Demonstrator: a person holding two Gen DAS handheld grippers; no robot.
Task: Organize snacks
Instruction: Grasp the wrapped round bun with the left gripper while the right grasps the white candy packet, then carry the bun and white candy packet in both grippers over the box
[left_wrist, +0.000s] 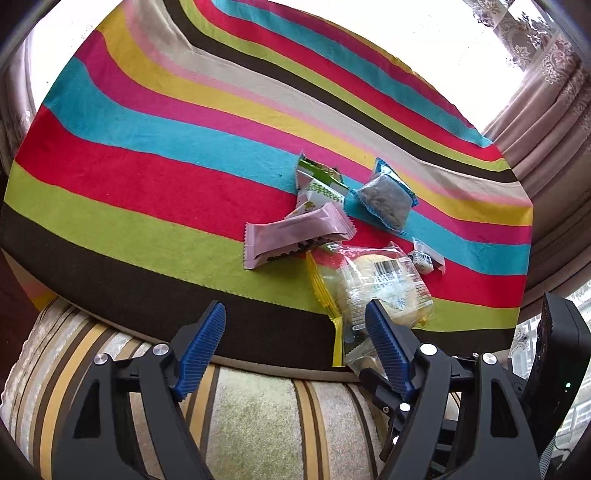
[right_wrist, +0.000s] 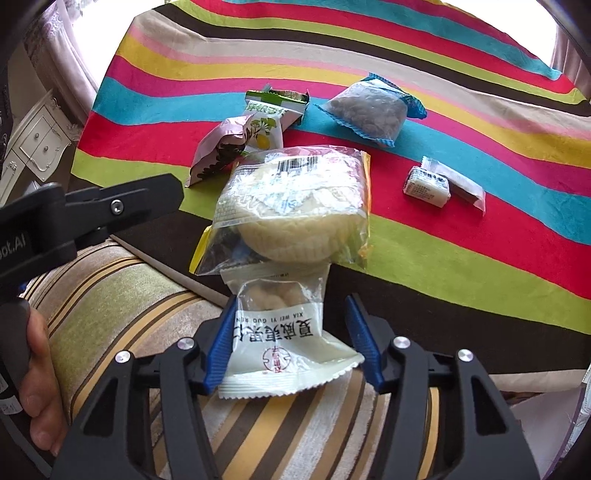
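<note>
Right gripper (right_wrist: 291, 343) is seen half-closed around a white nut packet (right_wrist: 282, 332) at the cloth's (right_wrist: 443, 258) near edge; only its left pad appears to touch. Light, crinkly and slippery, the packet is best pinched across its filled middle.

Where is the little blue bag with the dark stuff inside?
The blue bag lies on the striped cloth toward its far side in the right wrist view, right of the green packet and beyond the bagged cake.
</note>
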